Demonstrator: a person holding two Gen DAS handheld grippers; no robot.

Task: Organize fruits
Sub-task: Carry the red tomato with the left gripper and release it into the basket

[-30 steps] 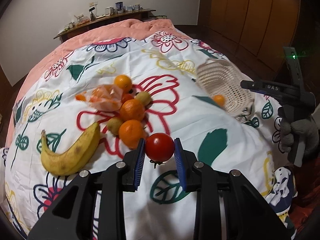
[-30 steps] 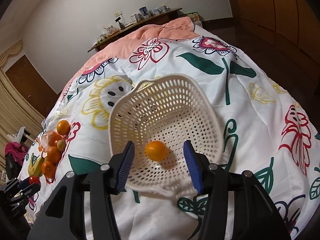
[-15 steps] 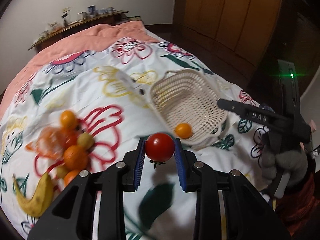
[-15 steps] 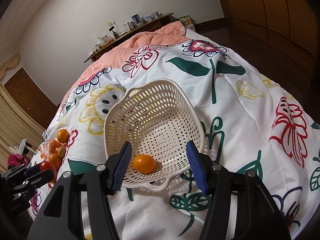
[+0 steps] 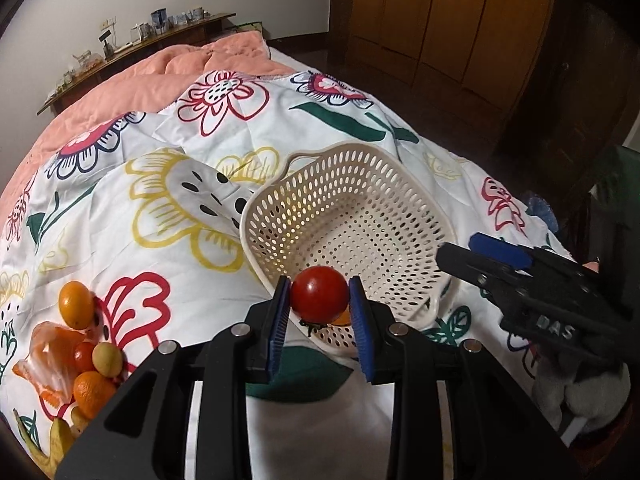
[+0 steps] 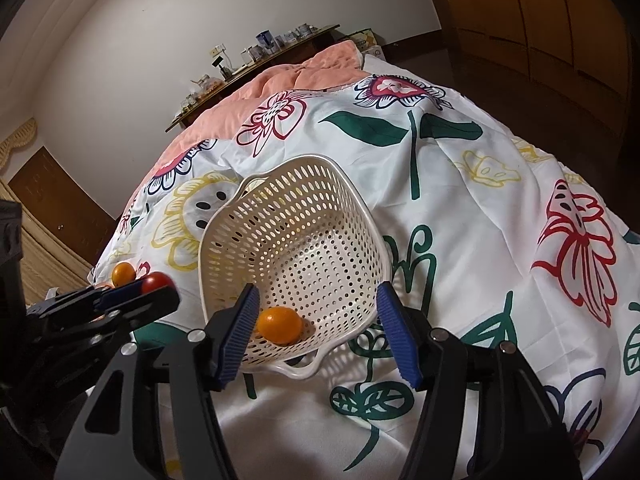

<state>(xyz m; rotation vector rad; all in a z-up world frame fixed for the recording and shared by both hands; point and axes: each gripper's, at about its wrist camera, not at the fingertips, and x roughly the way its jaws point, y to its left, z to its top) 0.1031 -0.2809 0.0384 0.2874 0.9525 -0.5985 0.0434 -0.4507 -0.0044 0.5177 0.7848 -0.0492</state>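
1. Risk of a miss: the left gripper (image 5: 320, 308) holds the tomato (image 5: 319, 293) over the near rim of the basket (image 5: 436, 216). From the right wrist view the tomato (image 6: 157, 282) appears just outside the basket (image 6: 372, 240) wall, so an early release would likely drop it onto the bedspread (image 5: 168, 280).
2. Risk of tipping: the basket sits tilted on soft bedding; a nudge from either gripper could probably roll it over and spill the orange (image 6: 279, 325).
3. Risk of bruising: the tomato skin is thin, and a tighter squeeze may split it.
4. Finger state: the left fingers are narrow, clamped on the tomato; the right gripper (image 6: 318, 334) stands wide and empty before the basket.
5. Appearance: the tomato is round, glossy red, its green calyx downward. Remaining fruit pile (image 5: 86, 352) lies well apart to the left.
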